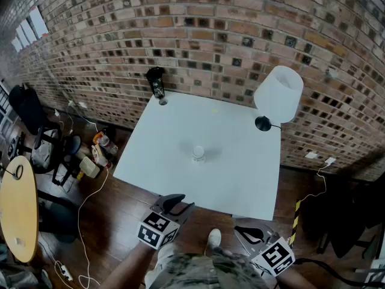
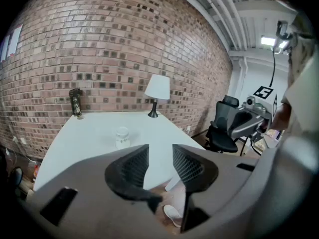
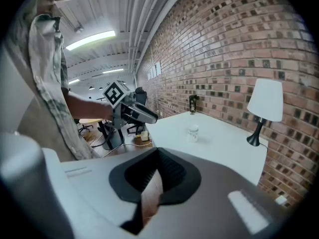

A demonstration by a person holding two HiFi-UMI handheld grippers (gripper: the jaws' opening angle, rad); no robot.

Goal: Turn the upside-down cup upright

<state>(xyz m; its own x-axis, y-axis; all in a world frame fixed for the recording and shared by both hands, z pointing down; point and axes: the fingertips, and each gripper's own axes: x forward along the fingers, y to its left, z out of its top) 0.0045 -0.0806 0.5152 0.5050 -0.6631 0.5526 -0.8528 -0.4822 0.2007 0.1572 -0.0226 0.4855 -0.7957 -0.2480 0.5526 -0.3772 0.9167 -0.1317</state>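
A small white cup with a faint pattern stands alone near the middle of the white table. It is too small to tell which end is up. It also shows in the left gripper view as the cup and in the right gripper view as the cup. Both grippers hang over the wooden floor, short of the table's near edge and well away from the cup. My left gripper has a narrow gap between its pads, with nothing in it. My right gripper is shut with its tips touching, empty.
A white-shaded lamp stands at the table's far right corner and a dark bottle at its far left, against the brick wall. Office chairs, floor clutter and a round wooden table are on the left.
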